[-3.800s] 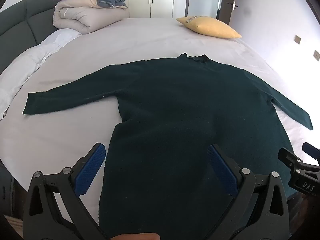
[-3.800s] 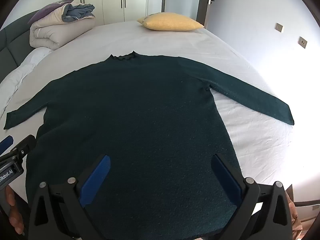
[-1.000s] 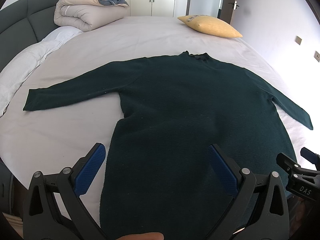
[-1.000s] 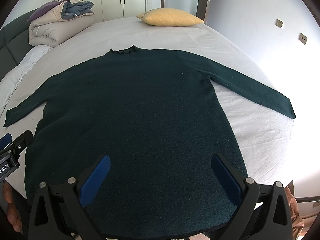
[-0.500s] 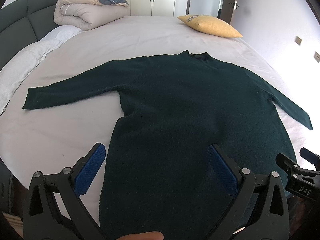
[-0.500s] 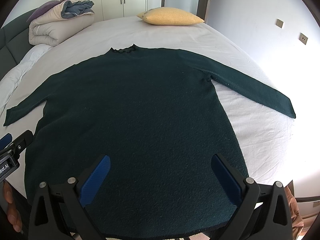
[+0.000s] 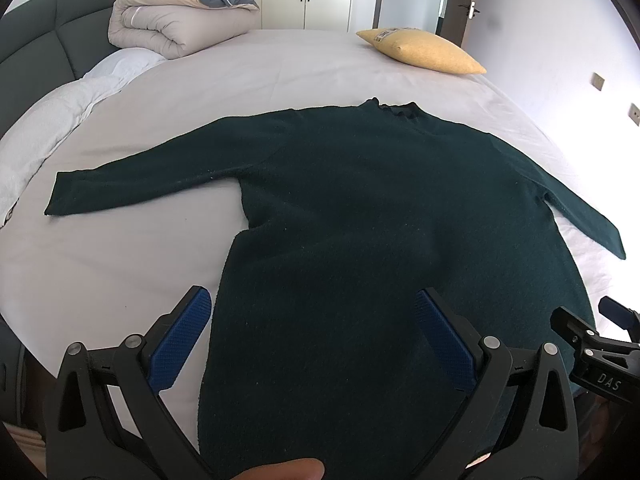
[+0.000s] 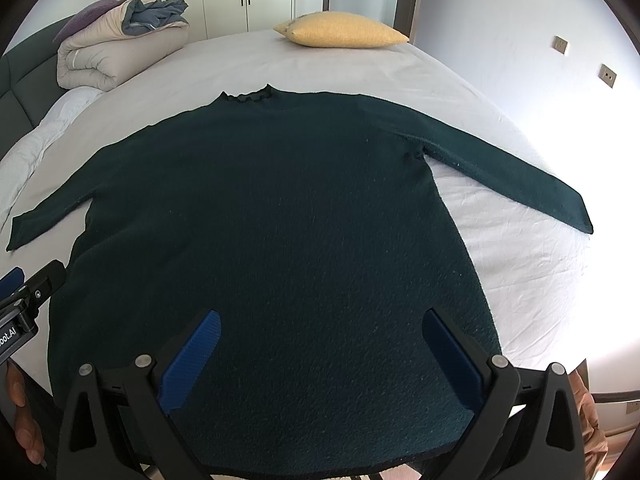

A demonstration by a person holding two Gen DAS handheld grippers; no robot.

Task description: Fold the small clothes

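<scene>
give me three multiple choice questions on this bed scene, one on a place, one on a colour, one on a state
1. Where does the yellow pillow lie?
A. on the sweater
B. at the far end of the bed, beyond the collar
C. on the floor

2. What colour is the sweater?
A. dark green
B. red
C. white

3. How do the left tongs and right tongs stand?
A. both shut on a sleeve
B. one open, one shut
C. both open, holding nothing

Answers: 1 B, it rests past the neckline near the door. 2 A, the knit is deep green throughout. 3 C, the blue pads stand wide apart over flat fabric.

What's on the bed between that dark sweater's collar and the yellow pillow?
Nothing: only bare white sheet lies between the sweater collar and the yellow pillow, clearest in the right wrist view.
</scene>
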